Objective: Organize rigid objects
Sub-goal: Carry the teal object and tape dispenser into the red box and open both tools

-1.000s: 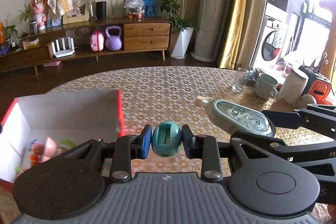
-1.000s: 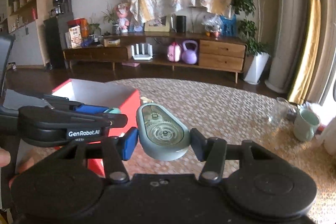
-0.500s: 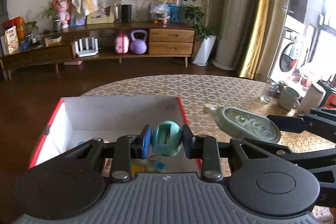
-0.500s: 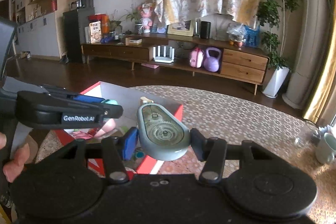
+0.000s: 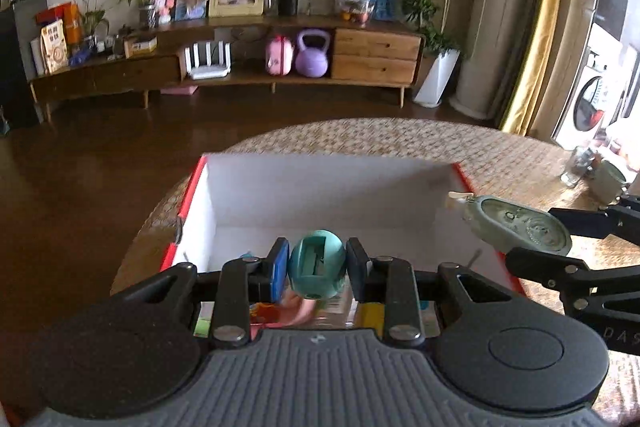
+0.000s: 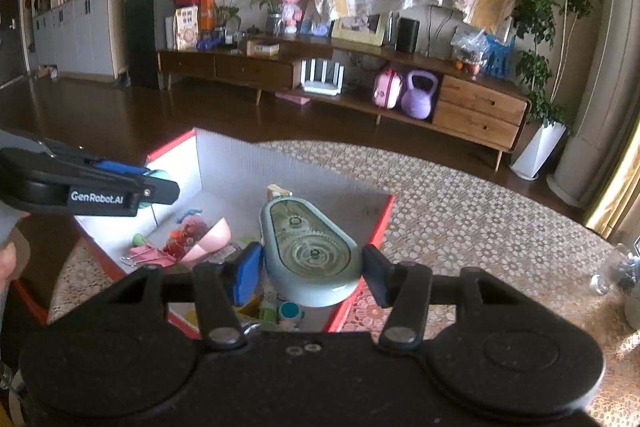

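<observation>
My left gripper [image 5: 318, 269] is shut on a small teal egg-shaped sharpener [image 5: 317, 269] and hangs over the open red-and-white box [image 5: 320, 187]. In the right wrist view that gripper [image 6: 154, 187] reaches in from the left above the box [image 6: 380, 223]. My right gripper [image 6: 312, 269] is shut on a pale green correction-tape dispenser [image 6: 310, 253] with a clear window showing gears, held over the box's near right corner. The dispenser [image 5: 520, 227] also shows at the right of the left wrist view. Inside the box lie several small toys and clips [image 6: 188, 239].
The box stands on a round table with a patterned cloth [image 6: 480, 227]. A glass [image 5: 576, 167] and a pale green mug [image 5: 608, 179] stand at the table's far right. A hand [image 6: 8, 259] shows at the left edge. Beyond are dark floor and a low wooden sideboard [image 6: 360, 83].
Both grippers have moved left across the table with their objects, from beside the box to above its opening. Their grips have not changed.
</observation>
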`<control>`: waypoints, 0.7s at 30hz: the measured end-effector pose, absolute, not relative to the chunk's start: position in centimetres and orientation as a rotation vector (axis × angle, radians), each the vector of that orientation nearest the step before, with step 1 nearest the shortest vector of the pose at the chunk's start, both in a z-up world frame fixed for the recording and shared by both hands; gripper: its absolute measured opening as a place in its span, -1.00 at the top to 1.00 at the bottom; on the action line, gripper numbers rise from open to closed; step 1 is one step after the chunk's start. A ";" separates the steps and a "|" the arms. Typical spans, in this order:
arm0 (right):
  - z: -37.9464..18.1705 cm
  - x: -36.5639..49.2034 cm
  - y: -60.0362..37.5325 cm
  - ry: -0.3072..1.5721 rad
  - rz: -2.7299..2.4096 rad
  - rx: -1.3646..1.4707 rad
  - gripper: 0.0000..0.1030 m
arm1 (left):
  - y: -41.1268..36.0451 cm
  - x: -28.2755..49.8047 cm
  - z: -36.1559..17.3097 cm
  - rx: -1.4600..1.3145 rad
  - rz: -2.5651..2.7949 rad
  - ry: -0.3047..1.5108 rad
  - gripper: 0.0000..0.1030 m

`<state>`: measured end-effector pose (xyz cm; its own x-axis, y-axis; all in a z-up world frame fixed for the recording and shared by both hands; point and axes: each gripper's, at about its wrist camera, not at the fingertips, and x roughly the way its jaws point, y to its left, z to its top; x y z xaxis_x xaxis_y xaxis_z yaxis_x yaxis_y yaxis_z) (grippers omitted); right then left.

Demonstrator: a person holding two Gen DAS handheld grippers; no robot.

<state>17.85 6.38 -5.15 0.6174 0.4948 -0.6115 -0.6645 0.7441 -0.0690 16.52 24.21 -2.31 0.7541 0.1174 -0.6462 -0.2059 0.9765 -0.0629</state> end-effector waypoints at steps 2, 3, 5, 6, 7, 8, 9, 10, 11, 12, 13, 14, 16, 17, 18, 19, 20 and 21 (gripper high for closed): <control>-5.9 18.4 7.3 0.624 0.675 -0.316 -0.03 | 25.1 17.1 -3.0 -0.129 0.185 0.715 0.41; -6.2 18.6 7.7 0.632 0.672 -0.318 -0.03 | 25.3 17.3 -3.3 -0.126 0.181 0.720 0.41; -6.9 19.1 8.4 0.654 0.672 -0.319 -0.03 | 25.7 17.7 -3.9 -0.110 0.184 0.730 0.41; -7.3 19.2 8.7 0.668 0.674 -0.325 -0.03 | 26.0 18.0 -4.3 -0.103 0.184 0.743 0.41; -7.7 19.3 9.0 0.677 0.674 -0.336 -0.03 | 26.1 18.3 -4.6 -0.101 0.187 0.754 0.41; -8.1 19.4 9.5 0.681 0.672 -0.353 -0.03 | 26.4 18.5 -5.1 -0.099 0.190 0.767 0.41; -8.5 19.4 9.9 0.684 0.671 -0.368 -0.03 | 26.6 18.9 -5.5 -0.095 0.192 0.782 0.41; -8.8 19.5 10.3 0.692 0.671 -0.377 -0.03 | 26.8 19.2 -5.8 -0.094 0.193 0.793 0.41; -9.1 19.6 10.7 0.700 0.671 -0.382 -0.03 | 26.9 19.4 -6.2 -0.093 0.188 0.801 0.41; -9.4 19.7 11.0 0.706 0.671 -0.387 -0.03 | 27.0 19.6 -6.4 -0.088 0.186 0.807 0.41; -9.6 19.8 11.3 0.710 0.672 -0.397 -0.03 | 26.9 19.8 -6.6 -0.079 0.187 0.812 0.41; -9.9 19.8 11.5 0.714 0.673 -0.408 -0.03 | 26.9 20.0 -6.9 -0.065 0.188 0.819 0.41; -10.4 19.7 12.0 0.722 0.676 -0.427 -0.03 | 26.8 20.4 -7.3 -0.051 0.185 0.838 0.41; -10.7 19.7 12.3 0.725 0.676 -0.439 -0.03 | 26.7 20.6 -7.6 -0.046 0.189 0.851 0.41; -10.8 19.9 12.5 0.731 0.676 -0.448 -0.03 | 26.8 20.8 -7.9 -0.043 0.194 0.867 0.41; -11.0 19.9 12.6 0.739 0.677 -0.453 -0.03 | 26.9 21.0 -8.3 -0.048 0.195 0.880 0.41; -11.2 19.9 12.6 0.746 0.679 -0.454 -0.03 | 27.0 21.0 -8.5 -0.056 0.194 0.890 0.41; -11.3 19.9 12.8 0.750 0.680 -0.454 -0.03 | 27.1 21.1 -8.8 -0.067 0.192 0.904 0.41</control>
